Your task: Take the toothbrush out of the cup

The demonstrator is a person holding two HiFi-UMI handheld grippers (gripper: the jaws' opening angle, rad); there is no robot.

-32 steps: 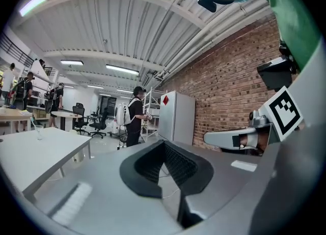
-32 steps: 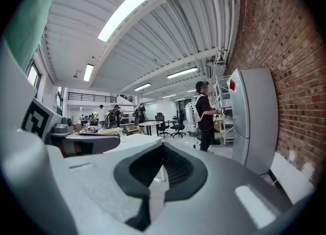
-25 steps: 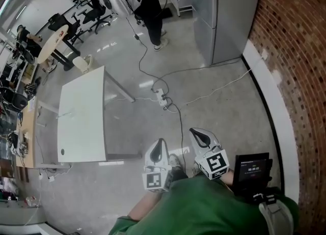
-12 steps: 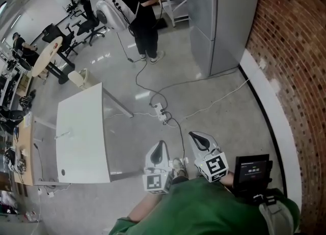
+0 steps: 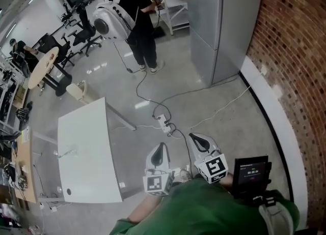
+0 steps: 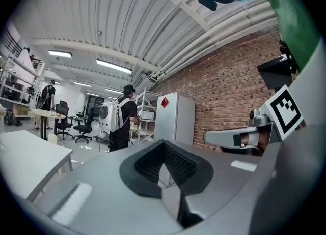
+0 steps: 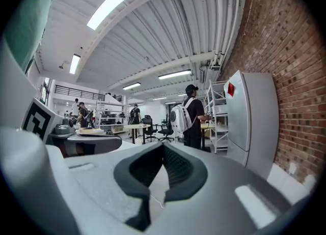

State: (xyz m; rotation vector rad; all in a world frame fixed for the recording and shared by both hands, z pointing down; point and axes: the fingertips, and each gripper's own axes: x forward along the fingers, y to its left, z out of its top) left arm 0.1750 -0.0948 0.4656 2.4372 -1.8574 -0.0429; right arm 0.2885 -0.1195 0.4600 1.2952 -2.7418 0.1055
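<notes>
the worktop (image 5: 86, 152) stands on the floor (image 5: 219, 127) at the left. the left gripper (image 5: 161, 146) and right gripper (image 5: 194, 137) sit side by side to its right. a power strip (image 5: 164, 123) lies on the floor just ahead of them. farther ahead, a person with a backpack (image 5: 127, 15) stands left of a tall cabinet (image 5: 219, 20). a brick wall (image 5: 300, 51) runs along the right.
</notes>
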